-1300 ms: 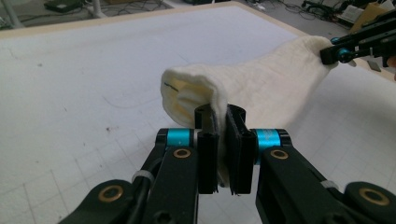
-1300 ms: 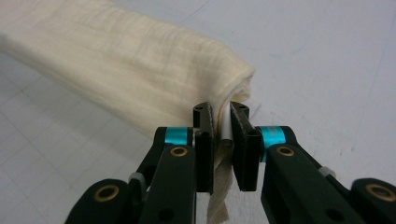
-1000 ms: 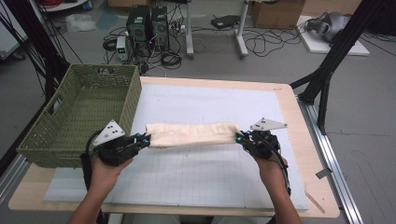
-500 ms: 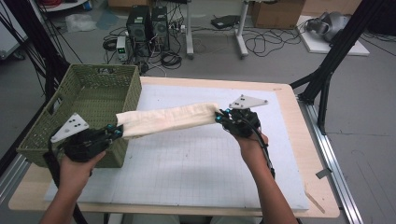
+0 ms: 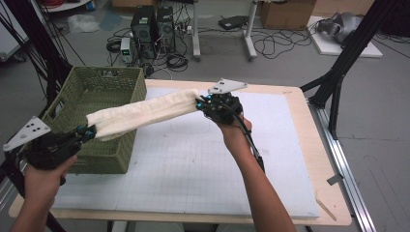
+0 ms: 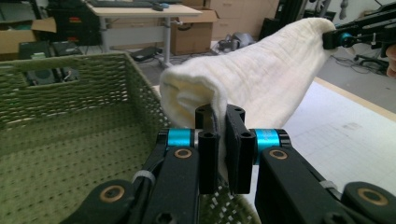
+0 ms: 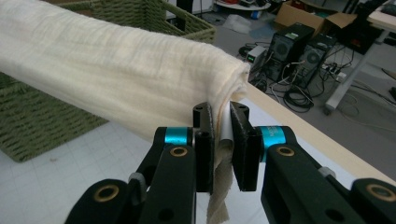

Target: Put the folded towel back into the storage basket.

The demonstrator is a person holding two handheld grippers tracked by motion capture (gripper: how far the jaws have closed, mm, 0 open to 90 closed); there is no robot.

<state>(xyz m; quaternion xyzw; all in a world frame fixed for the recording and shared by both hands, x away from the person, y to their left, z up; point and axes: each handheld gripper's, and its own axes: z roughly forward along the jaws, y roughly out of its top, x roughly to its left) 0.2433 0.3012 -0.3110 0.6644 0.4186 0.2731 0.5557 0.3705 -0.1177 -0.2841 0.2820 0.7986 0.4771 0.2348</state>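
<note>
Two grippers of ours pinch one folded cream cloth (image 5: pixel 145 112): left gripper (image 6: pixel 218 145) clamps one end, right gripper (image 7: pixel 221 148) the other, above the green basket (image 5: pixel 121 82).

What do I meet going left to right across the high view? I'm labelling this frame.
Left claw → basket → cloth, stretched between the two claws → right claw → bare mat → table's right rim.
</note>
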